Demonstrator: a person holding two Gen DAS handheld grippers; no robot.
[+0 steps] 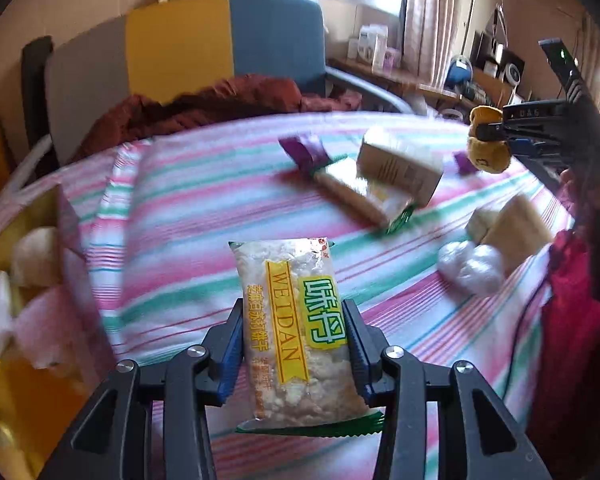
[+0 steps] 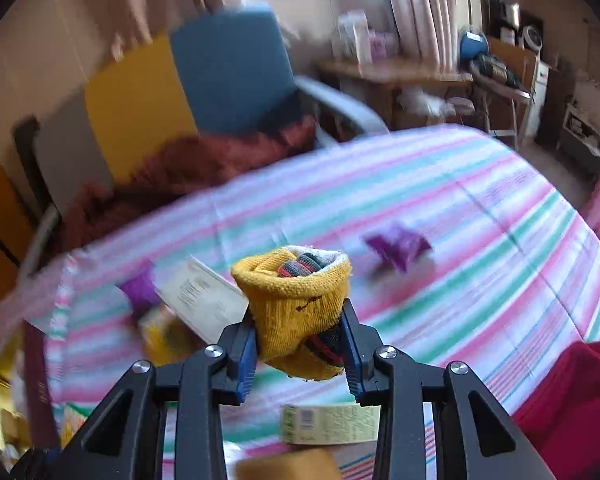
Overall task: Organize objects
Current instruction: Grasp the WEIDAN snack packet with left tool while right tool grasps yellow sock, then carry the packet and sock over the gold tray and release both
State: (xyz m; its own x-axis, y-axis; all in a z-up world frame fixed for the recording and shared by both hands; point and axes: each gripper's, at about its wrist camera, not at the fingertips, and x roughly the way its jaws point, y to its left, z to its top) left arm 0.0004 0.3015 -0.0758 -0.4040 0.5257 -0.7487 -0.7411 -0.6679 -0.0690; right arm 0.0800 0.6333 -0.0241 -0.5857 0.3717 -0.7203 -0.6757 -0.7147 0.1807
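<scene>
A striped bedsheet (image 1: 204, 216) carries a cardboard box (image 1: 400, 168). Above it, the left gripper (image 1: 296, 344) clamps a cracker packet (image 1: 296, 336), and the right gripper (image 2: 300, 340) clamps a rolled yellow sock (image 2: 296, 312).

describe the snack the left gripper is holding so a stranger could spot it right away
Above the striped bedsheet, look between the left gripper's blue-padded fingers. The cracker packet there is clear, with a yellow WEIDAN ribbon and green label; the others lie on the sheet.

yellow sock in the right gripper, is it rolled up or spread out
Rolled up. The yellow sock is a tight bundle, cuff folded over a striped inner layer, pinched in the right gripper.
</scene>
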